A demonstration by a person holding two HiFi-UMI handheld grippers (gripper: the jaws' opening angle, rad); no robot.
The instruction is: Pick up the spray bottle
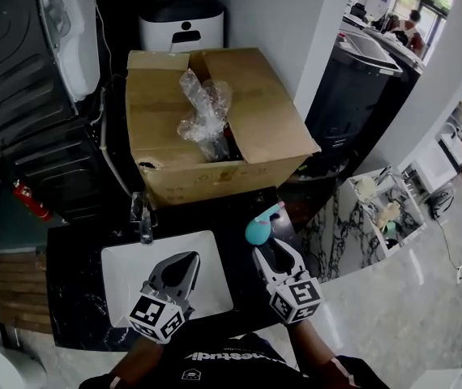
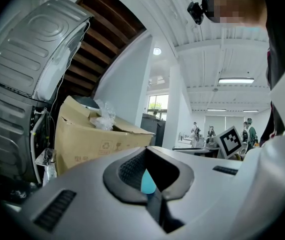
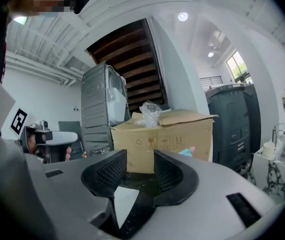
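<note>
Head view: pick-up not yet done. Seeing the bottle (image 1: 258,230) standing on the black bench (image 1: 77,298), just in front of the box (image 1: 174,120) and toward its right end, with nothing gripping it. Judging the job as barely begun: approach nearly finished, and left to do are sliding the spread jaws round the bottle, squeezing and lifting.

Reaching in with the right gripper (image 1: 273,251) from the side of the bottle away from the box, tips just short of the teal body and apparently not touching it. Right gripper view: seeing the right gripper (image 3: 140,159) with jaws spread, only dark bench and the box front showing in the gap, and the bottle (image 3: 185,152) peeking past the right-hand jaw, so not yet lined up. Probably needing a small sideways shift before closing.

Holding the left gripper (image 1: 189,259) farther from the box than the bottle, over the white sink (image 1: 121,266) and apart from the bottle, jaws pressed together at the tips and pinching nothing. Left gripper view: seeing the left gripper (image 2: 145,151) with a sliver of teal bottle (image 2: 148,181) showing through the hollow between the pads, beyond the gripper, not inside it. Pointing both grippers roughly level and toward the box.
</note>
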